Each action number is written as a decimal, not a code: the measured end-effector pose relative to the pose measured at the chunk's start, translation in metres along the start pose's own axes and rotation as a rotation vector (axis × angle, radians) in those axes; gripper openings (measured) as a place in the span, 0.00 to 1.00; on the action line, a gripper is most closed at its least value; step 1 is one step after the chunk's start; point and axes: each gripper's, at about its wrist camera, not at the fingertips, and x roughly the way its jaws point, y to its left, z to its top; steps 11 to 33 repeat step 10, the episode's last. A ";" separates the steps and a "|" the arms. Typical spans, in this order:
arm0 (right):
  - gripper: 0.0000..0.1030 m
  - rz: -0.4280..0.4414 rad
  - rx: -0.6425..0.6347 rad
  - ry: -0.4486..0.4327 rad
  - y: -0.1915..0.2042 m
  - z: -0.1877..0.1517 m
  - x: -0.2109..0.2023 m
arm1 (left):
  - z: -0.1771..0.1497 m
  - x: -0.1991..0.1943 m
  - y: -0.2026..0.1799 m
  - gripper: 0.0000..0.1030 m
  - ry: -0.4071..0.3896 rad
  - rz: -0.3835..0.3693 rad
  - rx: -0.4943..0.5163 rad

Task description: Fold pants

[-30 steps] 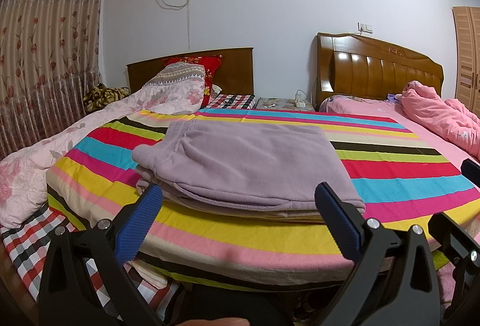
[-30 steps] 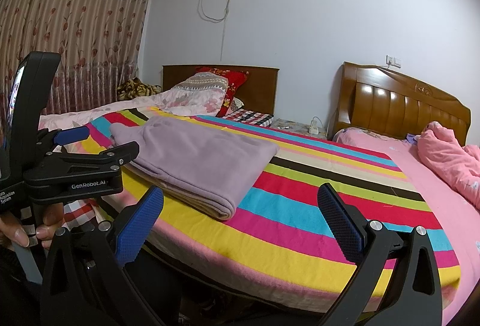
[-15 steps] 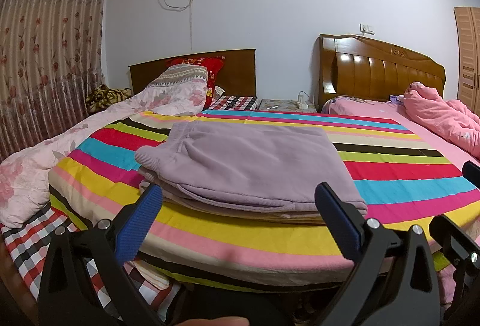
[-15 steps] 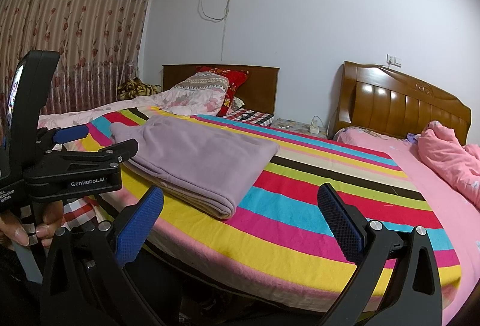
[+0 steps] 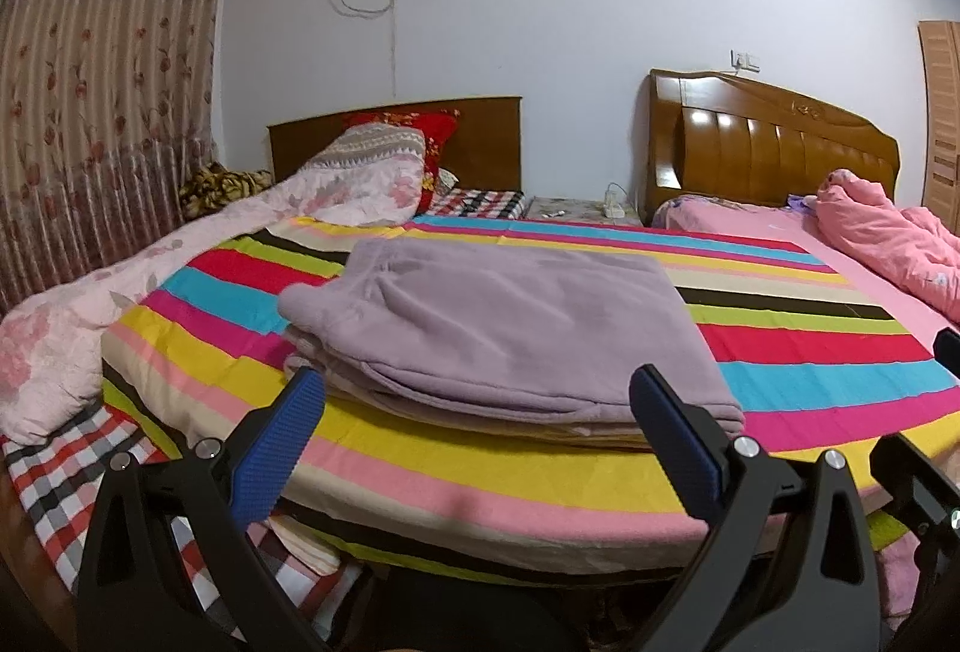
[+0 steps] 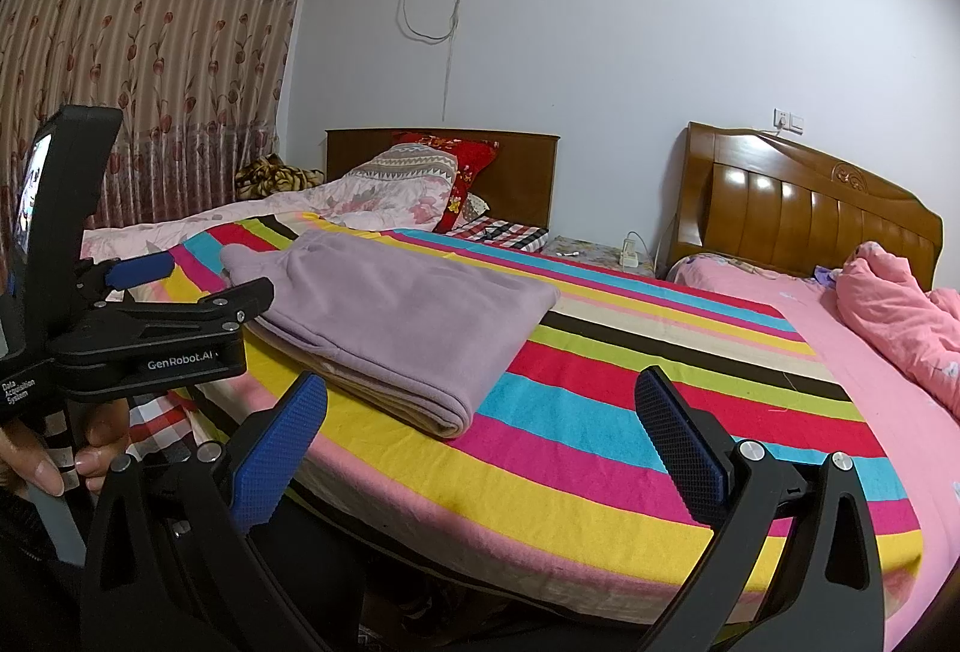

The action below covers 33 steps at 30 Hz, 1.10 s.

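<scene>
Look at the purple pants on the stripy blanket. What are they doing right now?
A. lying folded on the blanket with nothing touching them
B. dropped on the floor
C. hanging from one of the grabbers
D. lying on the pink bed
A. The purple pants lie folded on the stripy blanket, while the left gripper and the right gripper both sit open, short of the pants.

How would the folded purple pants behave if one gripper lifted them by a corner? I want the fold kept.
The pants look like soft fleece, so they would probably sag and unfold. The stacked layers at the near edge seem loose and may slide apart. On the striped blanket they would likely drag rather than glide.
</scene>
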 end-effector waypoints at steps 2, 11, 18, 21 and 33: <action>0.96 0.001 0.000 0.000 0.000 0.000 0.000 | 0.000 0.000 0.001 0.98 0.002 -0.007 -0.003; 0.96 0.001 -0.001 0.000 0.000 0.000 0.000 | 0.002 0.003 0.000 0.98 0.003 -0.009 0.005; 0.96 0.001 -0.001 0.000 0.000 0.000 0.000 | 0.002 0.003 0.000 0.98 0.003 -0.009 0.005; 0.96 0.001 -0.001 0.000 0.000 0.000 0.000 | 0.002 0.003 0.000 0.98 0.003 -0.009 0.005; 0.96 0.001 -0.001 0.000 0.000 0.000 0.000 | 0.002 0.003 0.000 0.98 0.003 -0.009 0.005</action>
